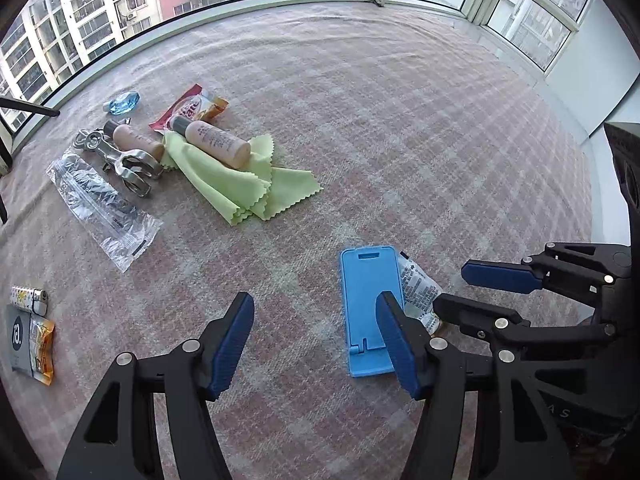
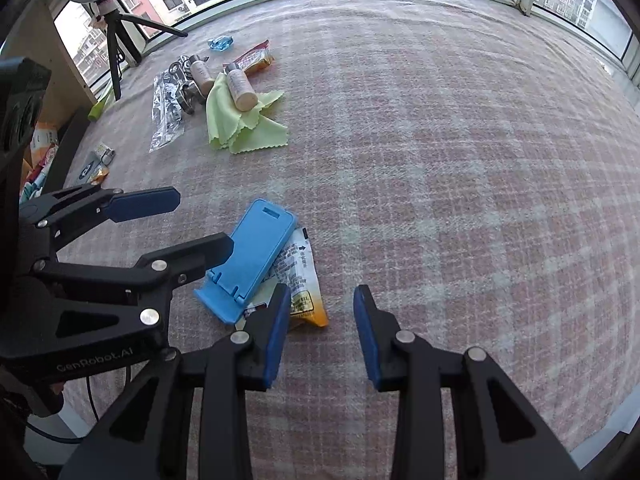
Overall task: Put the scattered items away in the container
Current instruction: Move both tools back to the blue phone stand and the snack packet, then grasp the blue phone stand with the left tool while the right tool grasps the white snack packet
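Scattered items all lie out on the checked surface (image 1: 400,120), and I can find no container for certain in either view, so I judge the tidying barely begun. Largest is the green cloth (image 1: 240,184), with one bottle (image 1: 218,142) on it and a second bottle (image 1: 134,140) just beside. Next come the clear bag (image 1: 104,208), the metal clip (image 1: 124,160), the red packet (image 1: 188,108) and a blue gem-like piece (image 1: 125,103). Nearest me, the blue stand (image 2: 256,256) rests on a snack sachet (image 2: 300,284). Small things sit at the far left: a lighter (image 1: 30,298) and an orange sachet (image 1: 40,344). My left hand-held gripper (image 1: 316,344) hangs jaws apart, empty, beside the stand; my right hand-held gripper (image 2: 322,336) is also parted, holding nothing, near the sachet.
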Demonstrator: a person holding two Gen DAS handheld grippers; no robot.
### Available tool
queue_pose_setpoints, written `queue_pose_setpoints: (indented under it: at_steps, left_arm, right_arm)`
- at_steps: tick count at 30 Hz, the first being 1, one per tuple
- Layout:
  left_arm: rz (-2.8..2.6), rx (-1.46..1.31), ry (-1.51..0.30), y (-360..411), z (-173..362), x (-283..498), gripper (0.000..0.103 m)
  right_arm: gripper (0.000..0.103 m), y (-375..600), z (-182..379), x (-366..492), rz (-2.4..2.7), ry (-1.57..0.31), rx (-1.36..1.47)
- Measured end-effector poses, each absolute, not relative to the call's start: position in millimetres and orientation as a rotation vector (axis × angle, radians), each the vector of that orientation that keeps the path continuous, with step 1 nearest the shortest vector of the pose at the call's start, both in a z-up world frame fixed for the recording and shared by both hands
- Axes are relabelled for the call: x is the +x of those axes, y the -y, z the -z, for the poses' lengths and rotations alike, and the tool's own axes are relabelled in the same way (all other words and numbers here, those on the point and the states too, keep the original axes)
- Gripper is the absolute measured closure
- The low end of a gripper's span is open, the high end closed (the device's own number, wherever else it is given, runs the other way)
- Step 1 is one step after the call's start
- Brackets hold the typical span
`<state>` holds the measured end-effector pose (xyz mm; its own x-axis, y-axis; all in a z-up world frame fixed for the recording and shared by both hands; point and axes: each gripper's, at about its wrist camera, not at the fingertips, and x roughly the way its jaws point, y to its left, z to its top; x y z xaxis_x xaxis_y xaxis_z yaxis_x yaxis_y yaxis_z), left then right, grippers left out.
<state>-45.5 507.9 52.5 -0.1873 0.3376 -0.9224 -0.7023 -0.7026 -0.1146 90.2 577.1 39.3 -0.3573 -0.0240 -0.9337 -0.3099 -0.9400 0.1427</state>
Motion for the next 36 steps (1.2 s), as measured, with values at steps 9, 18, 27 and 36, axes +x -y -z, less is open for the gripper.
queue_pose_setpoints:
  at_steps: [9, 18, 27, 36]
  left_arm:
    - [-1.898, -1.381, -0.56, -537.1, -45.2, -39.6, 0.042]
    - [-1.865, -1.413, -0.496, -542.4, -47.7, -48.1, 0.041]
    - [-1.854, -1.436, -0.494, -555.4, -40.8, -51.6, 0.041]
    - [-1.85, -1.38, -0.617, -576.6, -38.9, -33.1, 0.043]
  right_arm:
    - [0.07, -587.2, -52.8, 122.1, -2.4, -0.489, -1.605]
    - [0.07, -596.9, -50.2, 98.6, -2.397, -0.525, -1.607]
    - [0.07, -601.7, -41.2, 92.8, -2.393, -0.568, -1.632]
    - [0.07, -613.9, -46.8, 108.1, -2.369, -0.589, -1.613]
